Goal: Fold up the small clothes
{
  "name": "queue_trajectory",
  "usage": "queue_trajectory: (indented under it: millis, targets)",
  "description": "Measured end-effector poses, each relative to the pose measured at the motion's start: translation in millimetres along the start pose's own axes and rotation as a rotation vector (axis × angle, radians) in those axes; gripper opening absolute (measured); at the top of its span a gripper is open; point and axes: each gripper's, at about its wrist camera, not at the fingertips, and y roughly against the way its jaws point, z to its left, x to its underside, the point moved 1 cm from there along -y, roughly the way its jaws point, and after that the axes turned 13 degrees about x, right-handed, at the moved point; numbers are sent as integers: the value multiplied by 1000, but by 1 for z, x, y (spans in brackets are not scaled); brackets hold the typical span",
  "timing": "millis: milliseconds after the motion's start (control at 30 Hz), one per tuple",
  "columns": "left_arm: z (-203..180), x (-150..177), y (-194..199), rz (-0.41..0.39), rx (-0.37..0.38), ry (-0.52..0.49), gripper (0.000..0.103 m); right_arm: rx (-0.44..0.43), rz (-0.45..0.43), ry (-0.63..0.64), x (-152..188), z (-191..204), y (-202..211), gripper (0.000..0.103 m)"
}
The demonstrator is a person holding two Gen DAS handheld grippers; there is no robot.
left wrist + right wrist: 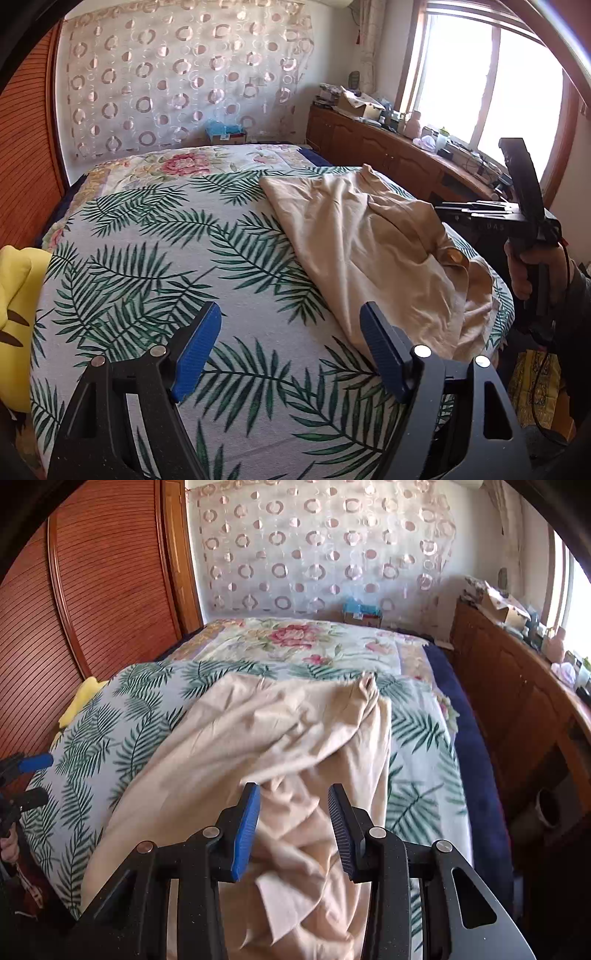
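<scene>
Bed cover (147,258), palm-printed, bearing the beige garment (277,731) crumpled toward its right edge; unfolded as yet, so probably the spreading step. Left gripper (290,339) spread wide above bare cover, holding nothing; right gripper (293,819) spread over rumpled cloth, empty. Next: pinch an edge; pull flat.

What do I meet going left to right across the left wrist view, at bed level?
Yellow cloth at the left edge → palm-leaf bedsheet → beige garment → right gripper, held in the person's hand at the right edge.
</scene>
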Motion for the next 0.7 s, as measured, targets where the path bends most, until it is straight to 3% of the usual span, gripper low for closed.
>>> queue_trajectory:
  millis: [300,467,533,700]
  targets:
    - [-18,5,-16,43,25,-24,78,35,89,-4,28,5,3,41]
    - [-22,8,-20,54,32,-25,78,13,69,0,27,5,9,40]
    - [-23,8,-20,57,36,-26,78,-9,50,12,30,8,11,12]
    - [-26,9,-22,59,47,-26,78,-44,-12,5,43,8,32,4]
